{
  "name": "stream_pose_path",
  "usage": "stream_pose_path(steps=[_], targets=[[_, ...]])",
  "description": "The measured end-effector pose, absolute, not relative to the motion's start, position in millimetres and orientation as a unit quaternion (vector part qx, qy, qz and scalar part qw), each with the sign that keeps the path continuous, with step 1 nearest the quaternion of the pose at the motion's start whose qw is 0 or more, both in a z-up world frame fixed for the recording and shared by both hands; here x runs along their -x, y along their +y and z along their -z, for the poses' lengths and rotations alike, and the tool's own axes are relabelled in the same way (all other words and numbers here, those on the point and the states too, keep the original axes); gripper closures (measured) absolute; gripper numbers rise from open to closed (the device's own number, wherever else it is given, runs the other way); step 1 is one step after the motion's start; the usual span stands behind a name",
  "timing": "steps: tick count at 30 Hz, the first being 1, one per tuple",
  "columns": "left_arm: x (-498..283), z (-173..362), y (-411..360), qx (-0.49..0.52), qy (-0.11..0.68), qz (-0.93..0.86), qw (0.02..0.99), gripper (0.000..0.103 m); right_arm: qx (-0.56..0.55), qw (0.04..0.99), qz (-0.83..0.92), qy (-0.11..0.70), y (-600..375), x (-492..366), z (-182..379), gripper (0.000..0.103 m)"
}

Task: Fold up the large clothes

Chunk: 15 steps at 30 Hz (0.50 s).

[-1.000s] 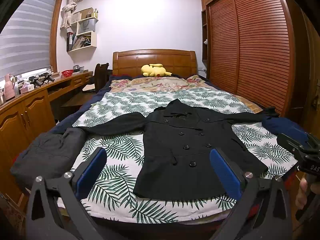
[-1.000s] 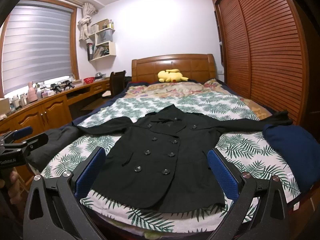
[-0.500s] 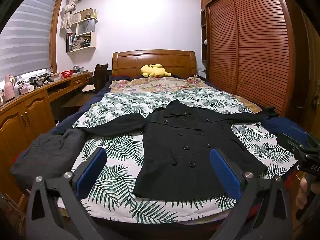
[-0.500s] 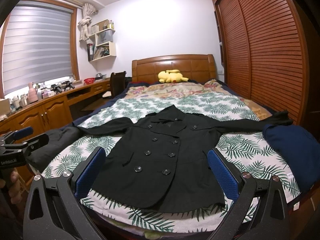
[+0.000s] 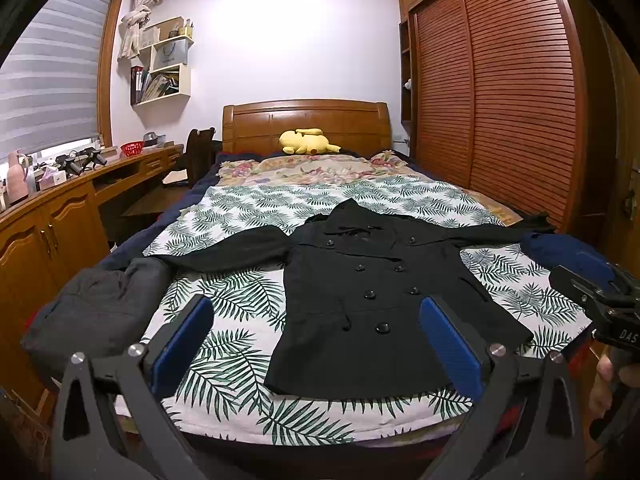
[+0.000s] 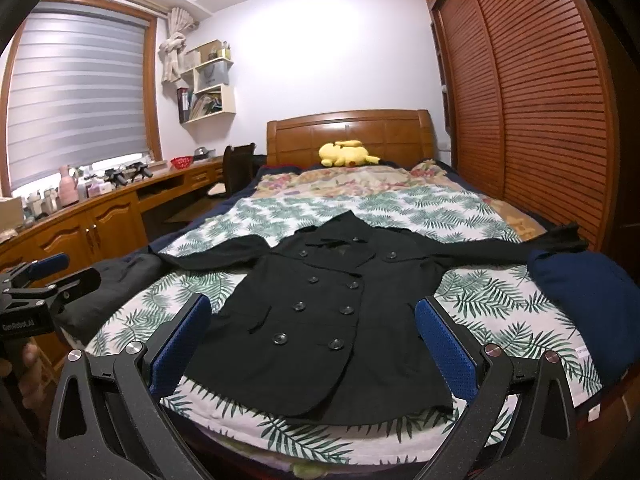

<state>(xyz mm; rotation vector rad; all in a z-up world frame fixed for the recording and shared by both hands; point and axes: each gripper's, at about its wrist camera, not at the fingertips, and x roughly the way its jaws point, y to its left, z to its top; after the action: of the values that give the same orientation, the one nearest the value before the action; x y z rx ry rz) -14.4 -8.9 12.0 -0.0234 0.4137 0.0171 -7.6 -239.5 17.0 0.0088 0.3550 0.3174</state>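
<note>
On the bed (image 5: 248,216), seen from the left wrist: black double-breasted coat (image 5: 372,304) spread face up over the palm-leaf sheet, buttoned, collar toward the headboard, both sleeves stretched out sideways, hem nearest the foot. Left tongs (image 5: 316,344) held wide apart above the foot of the bed, blue pads (image 5: 182,340) bare, gripping nothing, clear of the cloth. Grey folded garment (image 5: 100,312) lying at the left edge just beyond one cuff; navy bundle (image 5: 560,248) at the other. Right-hand tool visible at the far right of this view. Yellow plush (image 5: 306,141) by the headboard.

From the right wrist: same coat (image 6: 320,316) centred between the blue pads (image 6: 444,348), right tongs (image 6: 312,344) likewise spread wide and empty, hovering short of the hem. Navy bundle (image 6: 588,304) touching the near sleeve end.

Against the pictures of a second and half a second back: nothing shifted, neither coat nor tongs. Likely meaning: folding not yet begun, garment flattened and ready, first grasp probably a sleeve or shoulder to bring inward.
</note>
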Motion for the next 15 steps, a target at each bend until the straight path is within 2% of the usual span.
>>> stream_pose_path(steps=[15], targets=[[-14, 23, 22, 0.024, 0.242, -0.031, 0.969, 0.000, 0.005, 0.960, -0.185, 0.211, -220, -21, 18, 0.000]])
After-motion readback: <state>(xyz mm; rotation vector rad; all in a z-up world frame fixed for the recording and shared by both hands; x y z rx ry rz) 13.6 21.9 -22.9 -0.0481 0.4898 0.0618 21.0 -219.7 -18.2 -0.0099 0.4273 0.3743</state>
